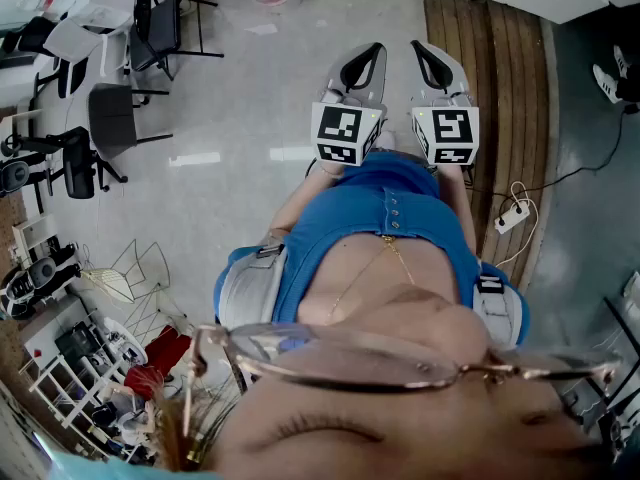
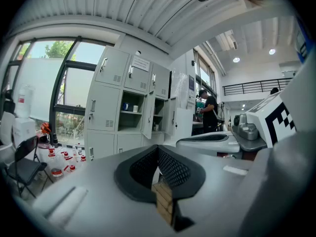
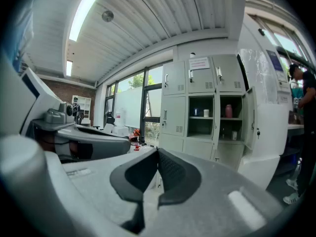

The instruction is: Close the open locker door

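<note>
The grey locker bank (image 2: 118, 102) stands several steps off, ahead of both grippers. Two of its doors hang open: one door (image 2: 147, 116) beside a shelf holding cups, another (image 2: 171, 115) further right. In the right gripper view the same locker bank (image 3: 197, 107) shows open compartments and an open door (image 3: 248, 118). My left gripper (image 2: 158, 149) is shut with nothing between its pads. My right gripper (image 3: 158, 152) is also shut and holds nothing. In the head view the left gripper (image 1: 368, 56) and right gripper (image 1: 422, 54) are held side by side, close to the person's body.
Black chairs (image 1: 120, 118) stand on the pale floor at the left. A wooden platform (image 1: 500, 88) with a power strip (image 1: 510, 216) runs along the right. A person in a dark shirt (image 2: 210, 110) stands right of the lockers. Bottles (image 2: 64, 162) sit under the window.
</note>
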Available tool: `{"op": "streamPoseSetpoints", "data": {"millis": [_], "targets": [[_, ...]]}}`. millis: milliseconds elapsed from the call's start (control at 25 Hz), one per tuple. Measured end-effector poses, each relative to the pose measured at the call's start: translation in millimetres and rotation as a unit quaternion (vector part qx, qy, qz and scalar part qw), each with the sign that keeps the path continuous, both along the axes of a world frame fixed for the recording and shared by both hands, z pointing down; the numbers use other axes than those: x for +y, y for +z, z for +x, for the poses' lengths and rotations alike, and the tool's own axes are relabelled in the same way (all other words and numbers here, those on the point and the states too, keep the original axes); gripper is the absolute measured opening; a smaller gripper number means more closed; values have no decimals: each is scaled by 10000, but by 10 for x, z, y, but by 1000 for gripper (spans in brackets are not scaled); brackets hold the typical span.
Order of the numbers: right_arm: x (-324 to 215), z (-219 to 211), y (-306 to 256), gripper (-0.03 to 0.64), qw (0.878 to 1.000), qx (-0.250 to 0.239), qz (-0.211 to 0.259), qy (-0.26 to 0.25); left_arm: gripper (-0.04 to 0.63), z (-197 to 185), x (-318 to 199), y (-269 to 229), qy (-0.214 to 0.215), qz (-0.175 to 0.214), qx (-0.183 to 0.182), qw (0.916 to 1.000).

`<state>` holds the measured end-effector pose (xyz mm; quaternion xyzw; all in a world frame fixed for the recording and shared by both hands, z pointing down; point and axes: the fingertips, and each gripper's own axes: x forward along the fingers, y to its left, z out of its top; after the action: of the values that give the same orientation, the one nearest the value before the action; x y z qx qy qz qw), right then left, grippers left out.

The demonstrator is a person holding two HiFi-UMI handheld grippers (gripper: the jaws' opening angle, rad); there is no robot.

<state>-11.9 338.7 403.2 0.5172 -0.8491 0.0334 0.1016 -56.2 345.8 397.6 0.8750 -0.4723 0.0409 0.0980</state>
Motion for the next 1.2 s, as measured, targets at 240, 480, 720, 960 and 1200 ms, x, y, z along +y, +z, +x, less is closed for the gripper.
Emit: {"op": "streamPoseSetpoints", "data": {"millis": [240, 480, 720, 960, 1200], "targets": [[-1, 144, 6, 3, 9997, -226, 77, -93, 0, 133, 0, 4, -50, 51, 45, 10000], [-37, 236, 73, 3, 9993, -348, -8, -117, 0, 246, -6, 46, 46, -6, 55, 10000], [-364, 240, 106, 3, 9994, -327, 71, -103, 0, 236, -348, 137, 82, -43, 98, 9999], [-725, 234, 78, 3, 9996, -280, 95, 3, 0, 233, -743, 109, 241, -10, 151, 9996], [-1178, 175, 11, 3, 9996, -228, 133, 98, 0, 226, -1207, 52, 465, 40, 145, 9988]]}}
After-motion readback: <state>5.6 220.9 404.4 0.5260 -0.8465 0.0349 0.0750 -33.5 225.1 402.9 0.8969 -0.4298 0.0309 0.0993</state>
